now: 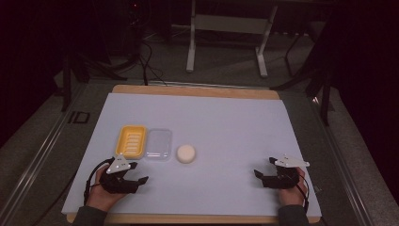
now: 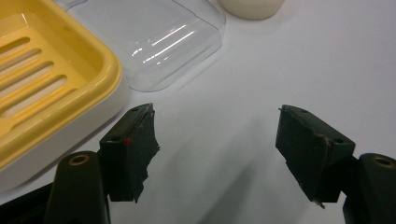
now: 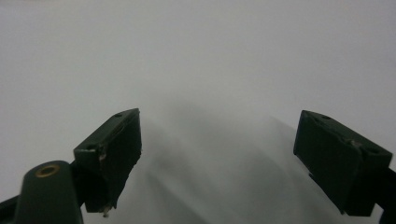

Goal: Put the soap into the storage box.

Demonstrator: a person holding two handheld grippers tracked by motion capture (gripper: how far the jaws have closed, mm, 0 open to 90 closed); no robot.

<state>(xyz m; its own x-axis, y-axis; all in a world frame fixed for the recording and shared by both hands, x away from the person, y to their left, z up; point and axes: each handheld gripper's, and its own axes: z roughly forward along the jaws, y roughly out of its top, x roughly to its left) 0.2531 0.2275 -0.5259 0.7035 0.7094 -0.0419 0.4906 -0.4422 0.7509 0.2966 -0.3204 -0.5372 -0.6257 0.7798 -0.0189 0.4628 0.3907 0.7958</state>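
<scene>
**Both grippers open and empty, soap dish set near the left one**

We see the left gripper (image 1: pixel 138 172) low on the white mat (image 1: pixel 226 122), held in a hand (image 1: pixel 101 193) at the near left edge. Its jaws are spread wide with nothing between them. In the left gripper view the same gripper (image 2: pixel 215 154) shows bare mat in the gap, both jaws clear of everything.

We mark the yellow soap dish (image 1: pixel 131 141) just beyond the left gripper, left of centre on the mat. In the left gripper view the dish (image 2: pixel 51 88) sits just beside the left-hand jaw, slotted floor facing up; we cannot tell if jaw and dish touch. The clear plastic lid (image 1: pixel 158 144) lies right next to the dish on its right side, edges touching or nearly so. In the left gripper view the lid (image 2: pixel 154 42) is ahead of the jaws, apart from them. The round cream soap bar (image 1: pixel 186 153) rests on the mat just right of the lid, a small gap between them. Its lower edge shows at the top of the left gripper view (image 2: pixel 252 8).

The right gripper (image 1: pixel 264 167) sits near the right near edge of the mat, held in the other hand (image 1: pixel 292 190), well apart from dish, lid and soap. Jaws wide open, empty. The right gripper view (image 3: pixel 217 149) shows plain mat between the jaws.
</scene>
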